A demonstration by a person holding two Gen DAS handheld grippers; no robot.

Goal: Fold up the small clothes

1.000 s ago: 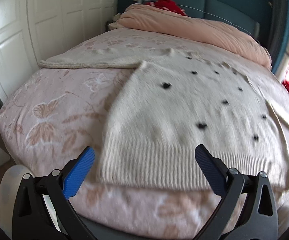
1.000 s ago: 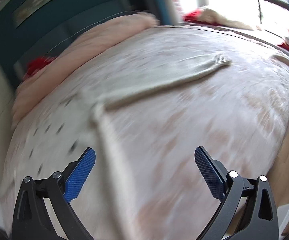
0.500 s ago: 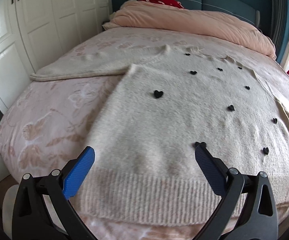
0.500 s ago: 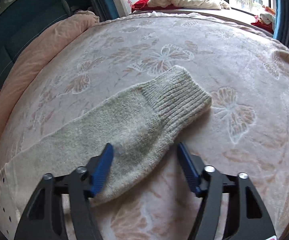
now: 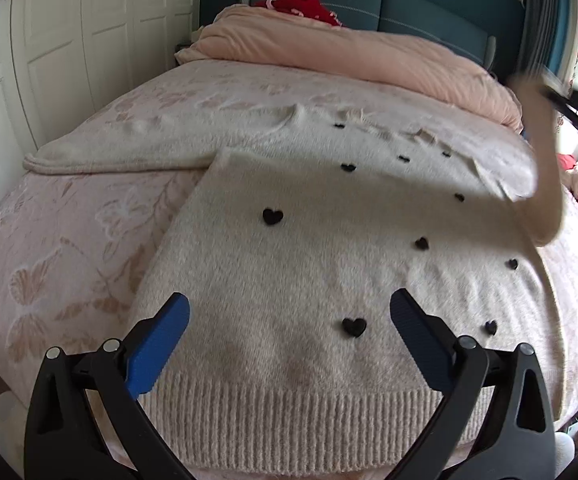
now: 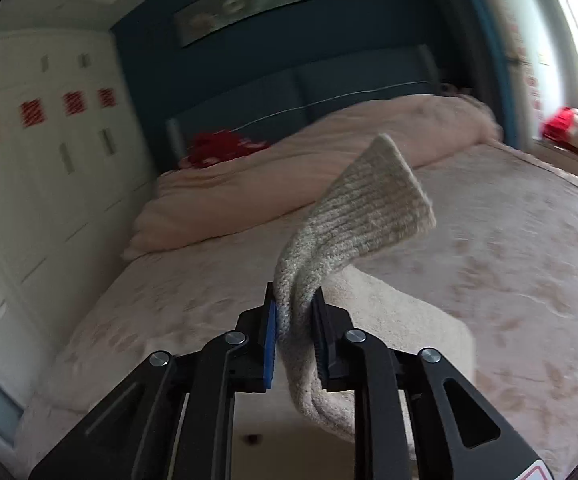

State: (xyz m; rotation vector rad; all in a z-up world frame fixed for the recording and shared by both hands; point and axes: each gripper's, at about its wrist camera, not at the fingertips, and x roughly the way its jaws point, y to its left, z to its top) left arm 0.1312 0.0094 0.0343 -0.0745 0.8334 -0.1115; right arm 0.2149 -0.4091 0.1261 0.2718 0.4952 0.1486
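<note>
The cream sweater (image 5: 289, 264) with small black hearts (image 5: 273, 216) lay flat on the bed (image 5: 61, 248), its ribbed hem (image 5: 289, 412) toward the camera and near the edge of the bed. One sleeve (image 5: 121, 152) was stretched out flat to the left side of the left wrist view, on the pink cover with a butterfly pattern. The left tongs (image 5: 289, 320) hovered over the lower part of the sweater, released, with the blue pads (image 5: 161, 332) wide apart and nothing between them.

The right tongs (image 6: 295, 320) were clenched on the other sleeve (image 6: 361, 216) of the sweater. The knit was pinched between the two pads, and the ribbed cuff stood up above them, bent over to the right. The rest of this sleeve hung down under the tongs and ran back to the bed. In the left wrist view this lifted sleeve showed as a blurred band at the right edge, above the body of the sweater.

Behind the sweater, a pink duvet (image 5: 369, 56) was piled up against the blue headboard (image 5: 409, 8), and something red (image 5: 301, 2) lay on top of it. White wardrobe doors (image 5: 69, 40) stood at the left of the bed.
</note>
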